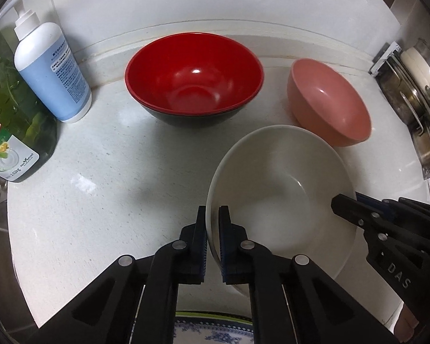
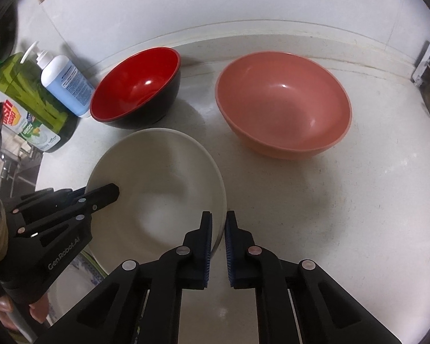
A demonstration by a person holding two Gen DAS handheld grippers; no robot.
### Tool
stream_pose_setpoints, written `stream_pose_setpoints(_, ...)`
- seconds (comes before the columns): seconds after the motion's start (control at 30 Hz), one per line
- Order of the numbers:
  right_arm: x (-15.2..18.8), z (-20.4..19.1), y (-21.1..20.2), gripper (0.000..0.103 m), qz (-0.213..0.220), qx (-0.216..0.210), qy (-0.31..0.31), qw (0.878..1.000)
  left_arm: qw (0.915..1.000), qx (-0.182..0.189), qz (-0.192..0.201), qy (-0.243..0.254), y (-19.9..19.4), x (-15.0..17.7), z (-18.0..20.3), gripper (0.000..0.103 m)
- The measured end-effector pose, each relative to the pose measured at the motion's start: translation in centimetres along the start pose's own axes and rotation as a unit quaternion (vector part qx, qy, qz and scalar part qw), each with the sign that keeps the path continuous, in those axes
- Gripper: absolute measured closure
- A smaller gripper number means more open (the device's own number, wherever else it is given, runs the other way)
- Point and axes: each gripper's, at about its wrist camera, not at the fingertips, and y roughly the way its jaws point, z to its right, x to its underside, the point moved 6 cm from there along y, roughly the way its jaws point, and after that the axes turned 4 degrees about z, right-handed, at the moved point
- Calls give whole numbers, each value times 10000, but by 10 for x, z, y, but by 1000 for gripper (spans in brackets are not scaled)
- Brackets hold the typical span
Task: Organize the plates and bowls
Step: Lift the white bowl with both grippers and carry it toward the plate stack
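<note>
At the far left of the white counter (image 1: 100,172) stands a green bottle of dish soap (image 1: 11,132), and just beside it, to the right, a white and blue pump bottle (image 1: 53,68). Right of these, far back near the wall, sits a red bowl (image 1: 193,77) with a black outside, upright and empty.

The white bowl (image 1: 281,189) is nearest of the three, in front of the red one and the pink one. The left gripper (image 1: 213,215) is clamped on its left rim: one finger sits outside the wall, the other inside, with the rim pinched between the blue pads. Under the near edge of this bowl a plate with a blue pattern (image 1: 212,332) shows, though whether the bowl rests on it I cannot tell.

The right gripper (image 2: 218,220) is clamped on the right rim of the same bowl, again with one finger inside and one outside. In the right wrist view, fingers (image 2: 37,312) of the person's hand wrap the left gripper's handle.

Further right, the pink bowl (image 2: 283,103) stands upright and empty, apart from the white one. At the far right edge is a rack of metal pots (image 1: 415,91).
</note>
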Motion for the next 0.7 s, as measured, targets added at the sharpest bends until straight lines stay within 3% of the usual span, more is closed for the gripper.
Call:
stream_pose_setpoints(0.43,6,12,-36,93,256,28,116,9996,9996,206,205,-51,-43,22,28,93)
stream_pose_setpoints(0.7,28,22,-61,93,372,58,128,9992,9993,289,256,-14,-60,38,51,92)
